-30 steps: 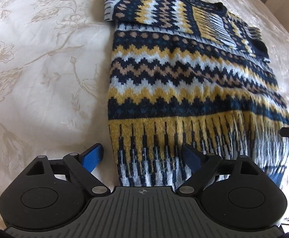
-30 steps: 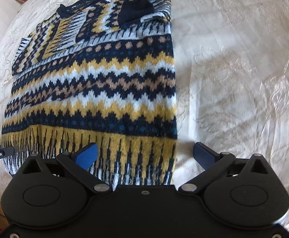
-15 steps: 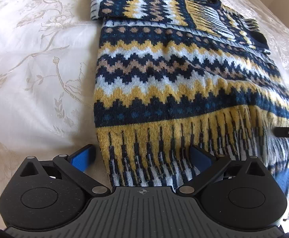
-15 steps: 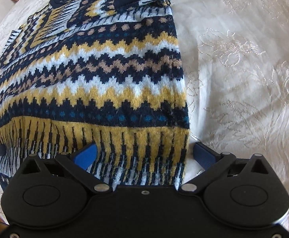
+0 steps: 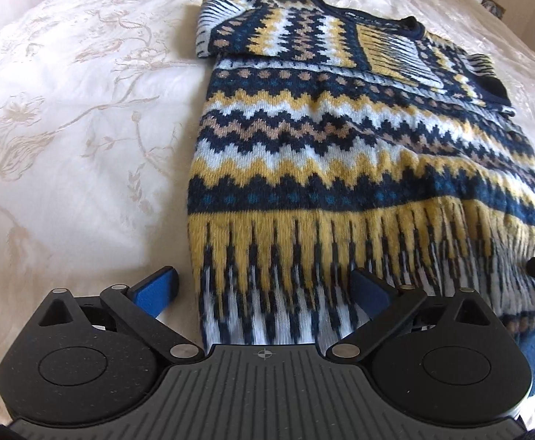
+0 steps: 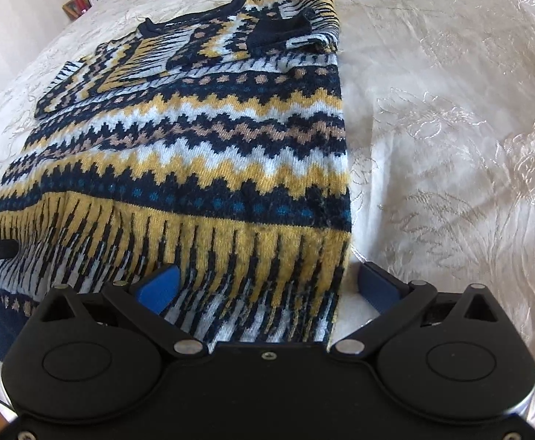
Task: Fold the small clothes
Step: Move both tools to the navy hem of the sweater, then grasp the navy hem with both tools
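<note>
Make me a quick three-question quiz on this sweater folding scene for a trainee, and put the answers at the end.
1. True or false: the sweater lies on a bare wooden table.
2. Which part of the sweater sits between the open fingers of the right tongs? A) the neckline B) a corner of the bottom hem C) a sleeve cuff
3. Fill in: the sleeves are ___ over the chest, not spread out to the sides.

Key
1. False. It lies on a cream embroidered bedspread.
2. B
3. folded in
</note>
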`<state>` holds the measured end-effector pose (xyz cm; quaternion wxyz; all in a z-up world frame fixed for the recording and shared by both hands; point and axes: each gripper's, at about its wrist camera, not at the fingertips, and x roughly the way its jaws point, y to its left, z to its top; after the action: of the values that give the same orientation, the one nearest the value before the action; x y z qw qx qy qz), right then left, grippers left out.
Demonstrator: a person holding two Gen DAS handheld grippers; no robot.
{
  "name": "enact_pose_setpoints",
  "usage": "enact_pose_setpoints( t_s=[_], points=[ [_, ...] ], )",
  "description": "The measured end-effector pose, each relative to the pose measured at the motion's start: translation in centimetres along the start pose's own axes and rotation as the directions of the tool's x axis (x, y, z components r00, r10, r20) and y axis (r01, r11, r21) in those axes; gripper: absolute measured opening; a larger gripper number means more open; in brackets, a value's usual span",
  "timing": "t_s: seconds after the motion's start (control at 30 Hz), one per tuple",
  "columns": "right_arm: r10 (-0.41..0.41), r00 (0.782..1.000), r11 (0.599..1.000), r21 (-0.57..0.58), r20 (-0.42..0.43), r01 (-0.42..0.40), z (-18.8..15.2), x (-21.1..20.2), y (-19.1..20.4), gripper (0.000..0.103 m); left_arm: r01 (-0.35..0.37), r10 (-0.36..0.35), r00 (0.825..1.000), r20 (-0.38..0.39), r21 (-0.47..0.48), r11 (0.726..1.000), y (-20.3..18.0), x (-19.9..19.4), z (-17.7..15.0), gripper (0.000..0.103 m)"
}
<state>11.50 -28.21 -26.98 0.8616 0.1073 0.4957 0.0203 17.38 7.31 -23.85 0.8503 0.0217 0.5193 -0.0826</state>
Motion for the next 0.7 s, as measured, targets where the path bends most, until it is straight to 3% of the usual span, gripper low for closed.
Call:
enact_pose_setpoints(
  t_s=[0.33, 0.53, 0.7],
  points=[
    [0.117, 0.993, 0.991, -0.059, 0.013, -0.116, -2.9, -3.0, 0.1, 0.103, -0.006, 0.005, 1.0, -0.01, -0.087, 0.996, 0.4, -3.0, -5.6, 0.091],
    [0.181, 0.983, 0.981, -0.071, 0.003, -0.18, -4.7, -4.0, 0.2, 0.103, 0.006, -0.006, 1.0, -0.015, -0.039, 0.999, -0.2, -3.3, -6.6, 0.085],
    [0.237, 0.97, 0.97, -0.045, -0.051, -0.239, -6.0, -4.1, 0.0, 0.103, 0.033, -0.034, 0.999, -0.034, -0.005, 0.999, -0.9, -3.1, -7.2, 0.072]
  ],
)
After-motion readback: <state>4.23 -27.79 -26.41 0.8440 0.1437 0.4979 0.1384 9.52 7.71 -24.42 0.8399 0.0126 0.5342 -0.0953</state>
